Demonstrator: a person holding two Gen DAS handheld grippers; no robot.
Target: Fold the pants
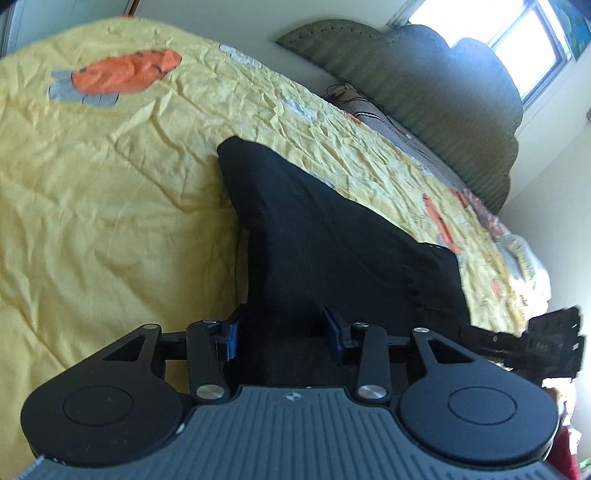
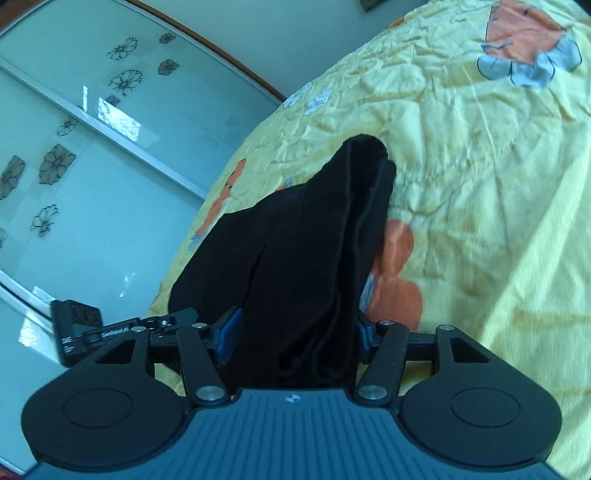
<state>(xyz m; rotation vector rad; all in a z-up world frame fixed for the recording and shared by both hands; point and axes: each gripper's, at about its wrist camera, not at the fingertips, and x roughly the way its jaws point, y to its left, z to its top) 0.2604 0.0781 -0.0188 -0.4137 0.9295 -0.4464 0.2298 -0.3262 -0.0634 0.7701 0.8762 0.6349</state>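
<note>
The black pants point(image 1: 332, 240) lie folded lengthwise on the yellow bedspread point(image 1: 110, 184), and their near end is raised off it. My left gripper point(image 1: 284, 332) has its blue pads on either side of the pants' near edge, with the cloth filling the gap. In the right wrist view the pants point(image 2: 306, 251) run away from me as a long layered strip. My right gripper point(image 2: 295, 332) is shut on the bunched near end of the pants, its pads pressed into the cloth. The right gripper's body point(image 1: 543, 343) shows at the left view's right edge, and the left gripper's body point(image 2: 85, 328) at the right view's left edge.
The bedspread point(image 2: 480, 184) carries orange and grey flower prints point(image 1: 122, 75). A green padded headboard point(image 1: 424, 92) and a window point(image 1: 498, 33) stand at the far side. A glass wardrobe door with flower decals point(image 2: 74, 147) is left of the bed.
</note>
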